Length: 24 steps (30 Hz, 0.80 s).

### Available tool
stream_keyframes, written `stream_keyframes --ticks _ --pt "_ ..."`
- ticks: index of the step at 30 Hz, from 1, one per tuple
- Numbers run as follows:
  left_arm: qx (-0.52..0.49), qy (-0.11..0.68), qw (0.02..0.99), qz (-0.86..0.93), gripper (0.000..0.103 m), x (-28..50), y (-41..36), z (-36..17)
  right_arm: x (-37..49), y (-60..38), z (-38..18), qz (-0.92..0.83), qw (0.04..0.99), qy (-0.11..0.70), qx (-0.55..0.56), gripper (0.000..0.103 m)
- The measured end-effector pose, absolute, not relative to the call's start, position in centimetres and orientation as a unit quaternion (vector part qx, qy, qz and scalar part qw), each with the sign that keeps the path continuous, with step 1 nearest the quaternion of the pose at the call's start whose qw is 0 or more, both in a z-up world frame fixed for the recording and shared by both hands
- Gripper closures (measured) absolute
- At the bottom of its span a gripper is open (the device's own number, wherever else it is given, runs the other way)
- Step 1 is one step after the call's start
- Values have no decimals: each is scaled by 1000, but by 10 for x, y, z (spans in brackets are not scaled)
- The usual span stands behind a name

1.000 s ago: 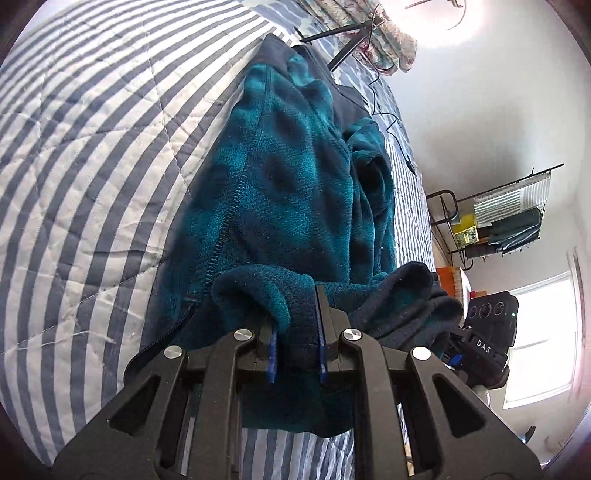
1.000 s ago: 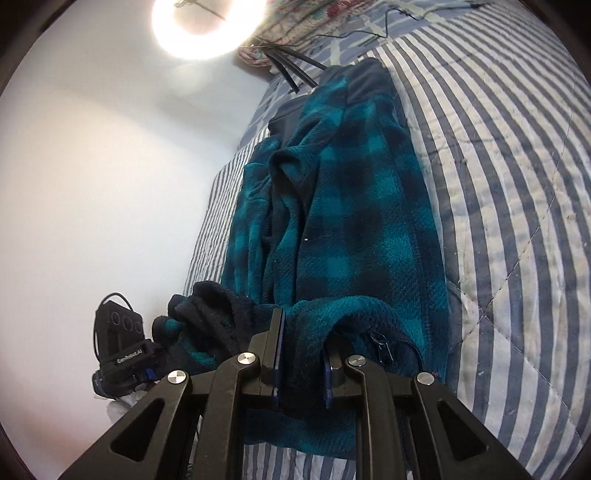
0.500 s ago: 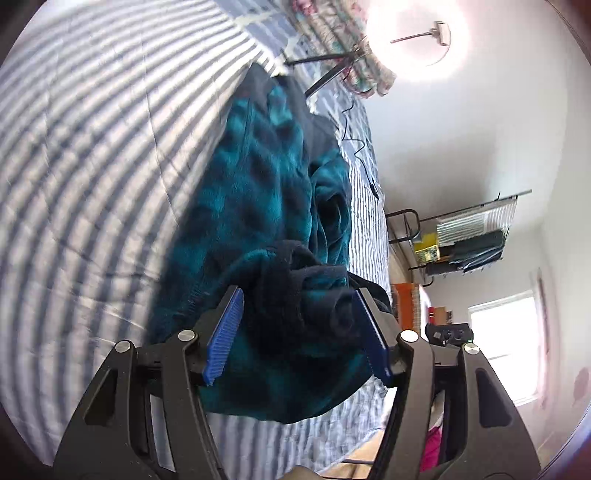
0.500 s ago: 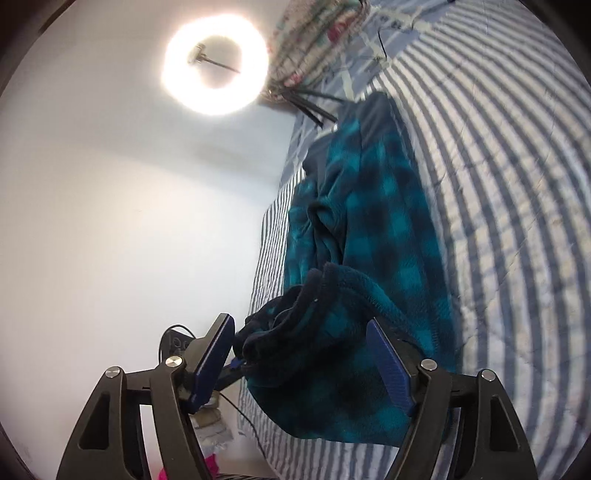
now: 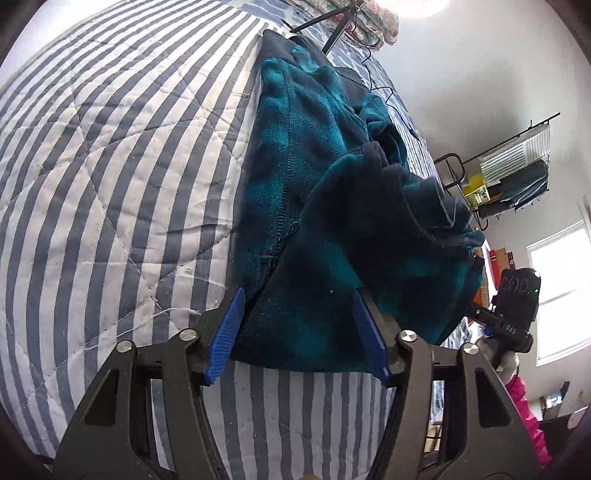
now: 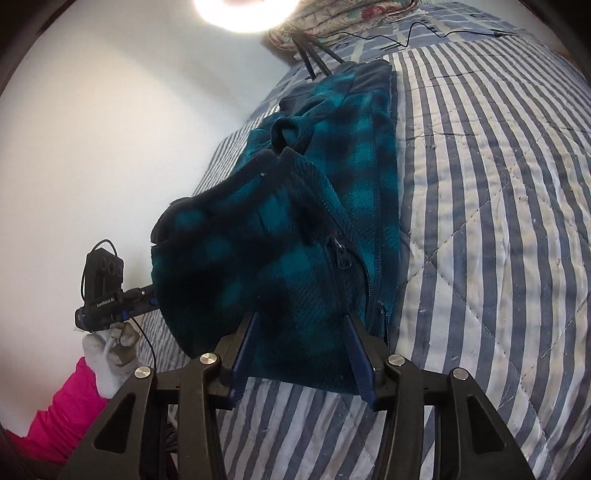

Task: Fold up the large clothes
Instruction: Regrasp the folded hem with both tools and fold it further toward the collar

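Tools (image 5: 297,332) (image 6: 301,354) half-open (closing), straddling fleece jacket (image 5: 314,206).

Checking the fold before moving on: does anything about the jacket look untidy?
Yes. The teal plaid fleece jacket has its near end heaped in a loose, bunched mound on the striped quilt, not flat.

— What's it all lying on?
— A bed, under a quilt (image 5: 110,177) striped blue and white.
— And on the quilt?
— A teal plaid fleece (image 5: 314,155), laid lengthwise, its near end folded back on itself. Past it, tripod legs (image 6: 314,55), a cable (image 6: 424,33) and a floral pillow (image 6: 351,18).
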<state>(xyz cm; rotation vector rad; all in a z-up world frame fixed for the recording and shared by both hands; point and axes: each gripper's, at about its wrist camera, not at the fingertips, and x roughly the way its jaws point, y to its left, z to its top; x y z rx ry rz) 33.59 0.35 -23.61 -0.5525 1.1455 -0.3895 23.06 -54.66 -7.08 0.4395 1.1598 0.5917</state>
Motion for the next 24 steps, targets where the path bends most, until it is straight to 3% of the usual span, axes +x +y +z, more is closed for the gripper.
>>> stream_keyframes --ticks 6,9,12,14,21,24 --pt "-227 528 797 -185 66 334 -3 -231 232 -544 -73 262 779 538 186 53" --pt "-216 532 799 -180 88 331 -6 -231 232 -540 -74 262 779 541 180 54" --pt "-207 530 805 -171 95 328 -7 -228 232 -531 -73 262 781 542 166 87" --pt "-220 528 805 -159 97 324 -1 -225 233 -528 -71 260 784 540 161 98" --pt "-229 526 809 -128 98 316 15 -237 225 -538 -85 241 778 560 151 100" --pt "-211 506 825 -139 97 311 15 -218 225 -539 -69 240 786 554 133 82"
